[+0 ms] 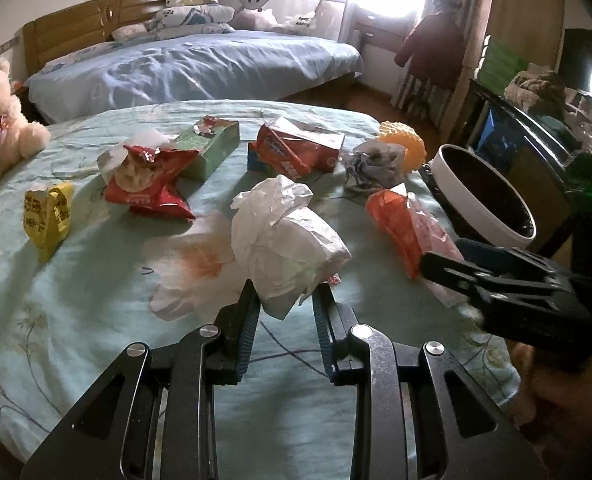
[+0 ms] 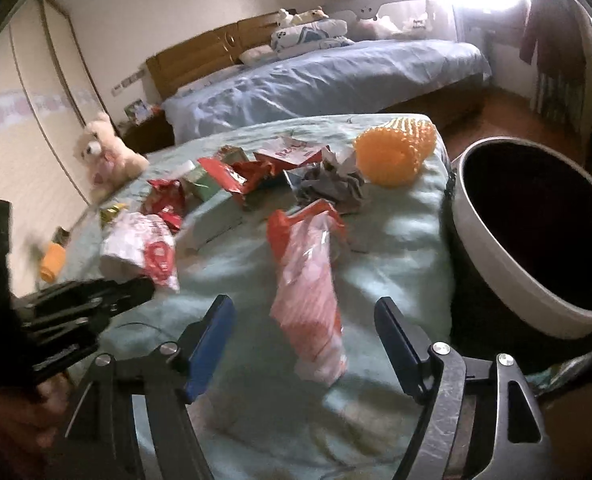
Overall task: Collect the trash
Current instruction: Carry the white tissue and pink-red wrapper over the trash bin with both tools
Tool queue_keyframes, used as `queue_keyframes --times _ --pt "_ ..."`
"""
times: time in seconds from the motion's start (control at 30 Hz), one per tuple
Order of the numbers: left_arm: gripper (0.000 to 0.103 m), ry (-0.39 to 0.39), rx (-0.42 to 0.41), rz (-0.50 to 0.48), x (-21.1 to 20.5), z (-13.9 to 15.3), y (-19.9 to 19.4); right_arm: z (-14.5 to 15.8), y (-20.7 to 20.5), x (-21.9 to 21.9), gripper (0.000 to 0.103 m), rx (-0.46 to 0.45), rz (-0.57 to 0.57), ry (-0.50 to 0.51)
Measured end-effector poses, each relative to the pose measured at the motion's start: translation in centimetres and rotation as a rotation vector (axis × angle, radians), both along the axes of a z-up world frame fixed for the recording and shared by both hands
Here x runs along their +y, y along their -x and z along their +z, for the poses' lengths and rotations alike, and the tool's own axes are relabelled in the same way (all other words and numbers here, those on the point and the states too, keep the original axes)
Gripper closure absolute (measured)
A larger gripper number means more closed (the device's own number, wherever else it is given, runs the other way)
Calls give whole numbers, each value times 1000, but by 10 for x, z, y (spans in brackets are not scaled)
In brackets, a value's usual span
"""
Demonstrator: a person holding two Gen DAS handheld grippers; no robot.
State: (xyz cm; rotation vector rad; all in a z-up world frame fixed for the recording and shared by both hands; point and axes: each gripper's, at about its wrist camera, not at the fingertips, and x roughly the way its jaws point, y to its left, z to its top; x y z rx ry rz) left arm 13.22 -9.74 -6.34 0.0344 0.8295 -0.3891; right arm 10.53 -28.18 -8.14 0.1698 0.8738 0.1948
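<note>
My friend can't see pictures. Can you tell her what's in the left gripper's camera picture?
The left gripper is shut on a crumpled white wrapper above a bed strewn with snack bags and boxes. The right gripper reaches toward an orange wrapper, beside a white bin.

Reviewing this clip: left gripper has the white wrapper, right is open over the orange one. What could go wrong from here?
1. The left gripper pinches only the crumpled white wrapper's lower end; it may slip out on the way to the trash bin.
2. The right gripper straddles the orange-and-pink wrapper with jaws wide; closing could catch the bedsheet too.
</note>
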Motion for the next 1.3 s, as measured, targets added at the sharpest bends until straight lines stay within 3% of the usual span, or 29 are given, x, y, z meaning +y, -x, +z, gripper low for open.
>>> queue_keyframes --times 0.03,0.1,0.13,0.7,1.3 --pt "77 -1 -2 -3 -1 0 1 -4 -4 0 32 12 -5 0" --pt "77 -3 -3 -15 -3 1 2 -11 -9 0 65 31 -15 13" --pt "77 -3 -3 -21 -5 1 1 -13 -9 -2 73 40 -21 10" --pt "77 12 -2 -200 -81 14 -4 32 35 -64 73 -58 -152 26" --pt "77 7 -20 -332 -151 31 -14 41 43 -131 73 -73 -314 54"
